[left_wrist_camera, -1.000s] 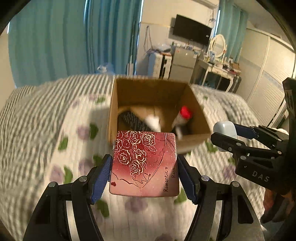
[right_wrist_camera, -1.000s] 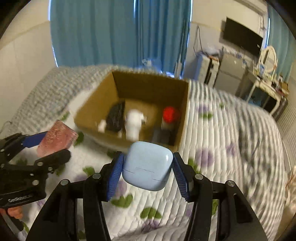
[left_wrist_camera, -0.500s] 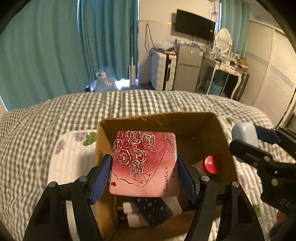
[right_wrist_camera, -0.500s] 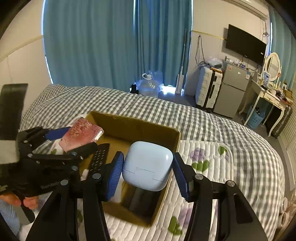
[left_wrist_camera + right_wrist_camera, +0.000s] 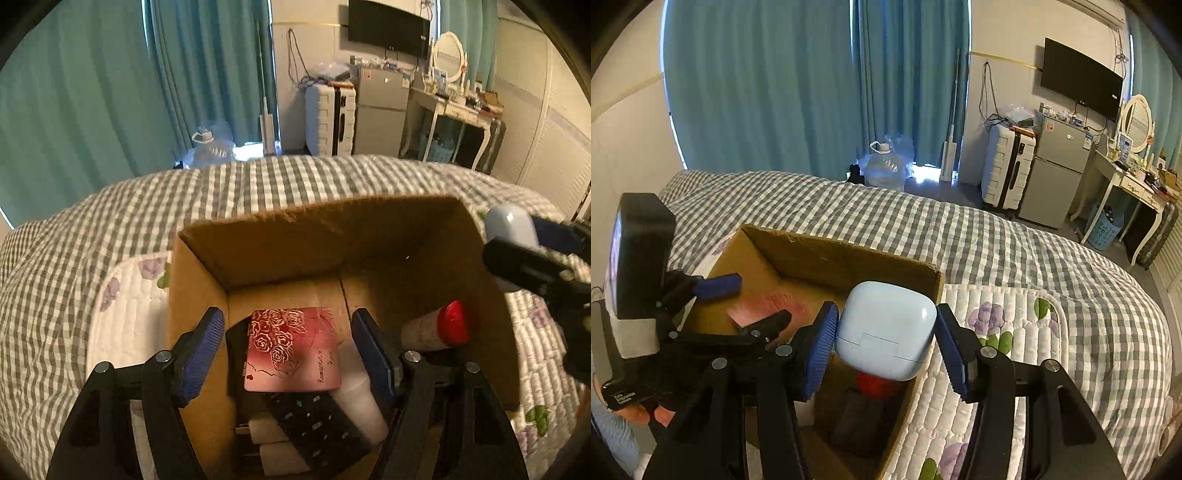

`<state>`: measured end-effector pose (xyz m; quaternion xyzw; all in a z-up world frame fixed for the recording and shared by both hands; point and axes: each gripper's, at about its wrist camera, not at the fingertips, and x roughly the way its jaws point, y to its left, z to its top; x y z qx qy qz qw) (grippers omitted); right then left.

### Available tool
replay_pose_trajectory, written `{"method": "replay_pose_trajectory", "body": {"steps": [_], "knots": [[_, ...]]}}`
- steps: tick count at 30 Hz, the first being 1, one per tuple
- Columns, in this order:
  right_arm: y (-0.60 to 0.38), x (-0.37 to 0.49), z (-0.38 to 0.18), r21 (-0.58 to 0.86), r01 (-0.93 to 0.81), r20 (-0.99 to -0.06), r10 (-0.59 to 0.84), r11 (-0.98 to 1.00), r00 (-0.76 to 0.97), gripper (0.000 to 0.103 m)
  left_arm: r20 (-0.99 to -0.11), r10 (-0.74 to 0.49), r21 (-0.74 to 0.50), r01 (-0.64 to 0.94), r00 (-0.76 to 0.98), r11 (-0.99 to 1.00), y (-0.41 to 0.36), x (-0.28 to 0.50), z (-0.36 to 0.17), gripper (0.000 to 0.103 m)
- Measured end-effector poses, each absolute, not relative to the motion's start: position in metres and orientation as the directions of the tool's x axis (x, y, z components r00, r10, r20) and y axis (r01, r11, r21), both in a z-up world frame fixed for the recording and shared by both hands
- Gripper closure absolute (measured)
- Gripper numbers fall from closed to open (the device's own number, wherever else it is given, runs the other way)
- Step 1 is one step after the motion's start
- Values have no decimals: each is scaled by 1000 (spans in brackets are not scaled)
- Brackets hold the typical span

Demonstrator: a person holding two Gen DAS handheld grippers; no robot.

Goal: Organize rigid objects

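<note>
Jaws of the left gripper point(image 5: 288, 354) stand apart, the rose-printed pink tin point(image 5: 293, 350) lying loose between them, low in the frame, inside the cardboard box point(image 5: 314, 236) atop a black remote point(image 5: 317, 424). Jaws of the right gripper point(image 5: 884, 330) look clamped on the pale blue case point(image 5: 884, 328), which hangs over the box's right wall at frame centre. Placing appears underway; next, the case likely needs lowering and releasing beside the red-capped bottle point(image 5: 439, 326). Beneath the box is a gingham bed point(image 5: 997, 236), with teal curtains point(image 5: 768, 85) filling the upper left.
</note>
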<state>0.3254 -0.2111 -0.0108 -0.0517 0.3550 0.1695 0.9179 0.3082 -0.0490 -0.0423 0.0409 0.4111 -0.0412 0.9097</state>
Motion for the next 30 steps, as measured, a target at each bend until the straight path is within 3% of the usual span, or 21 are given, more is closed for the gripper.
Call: {"method": "replay_pose_trajectory", "body": {"steps": [16,17,18,19,27,30], "knots": [[-189,355,-28,87,-329,-693,294,940,658,49,-666,-31,31,70,745,997,-16,285,-16,26],[-189,355,-28,70,-313,-694,272,947,667,47,-668,-39,20,71,743,997,-14,284,-16,26],[-189,355,-27,64,-306,-691,264,950,673,35,-669,-46,12,72,742,997,-13,283,-16,26],[-190,354,-25,59,-294,-685,253,954,683,29,-667,-51,5,72,744,997,-12,280,-15,26],[-205,308,33,30,-245,-621,210,969,755,27,-587,-66,-2,80,806,997,-9,233,38,26],[-211,270,68,-13,-217,-589,168,976,790,27,-530,-73,-6,83,845,997,-8,203,67,19]]}}
